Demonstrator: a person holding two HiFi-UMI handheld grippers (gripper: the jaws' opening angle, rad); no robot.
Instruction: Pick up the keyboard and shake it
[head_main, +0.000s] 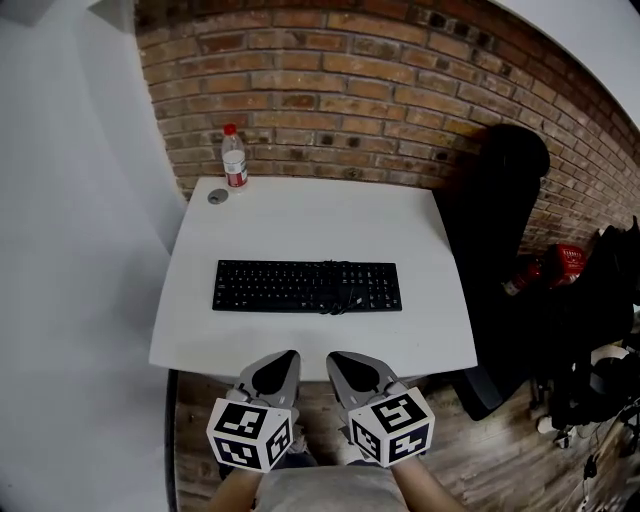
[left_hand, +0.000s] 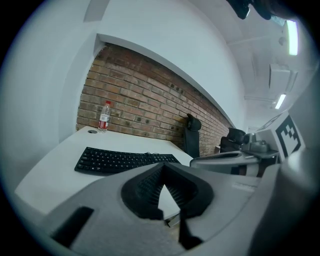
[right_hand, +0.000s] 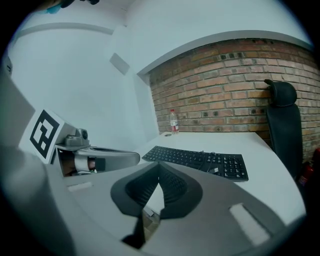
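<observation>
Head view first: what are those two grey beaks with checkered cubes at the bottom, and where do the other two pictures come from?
They are hand-held tools, not a robot. A person holds a two-jaw left gripper and right gripper; the patterned cubes are part of them. The head view comes from a camera on the person's head, looking steeply down. Each of the other two pictures comes from a camera riding on one gripper, looking along its jaws. Both grippers are shut and hold nothing. On the white table are a black keyboard with its cable bunched on top, a water bottle standing at the back, and a small grey disc beside it. Nothing touches the keyboard yet.
</observation>
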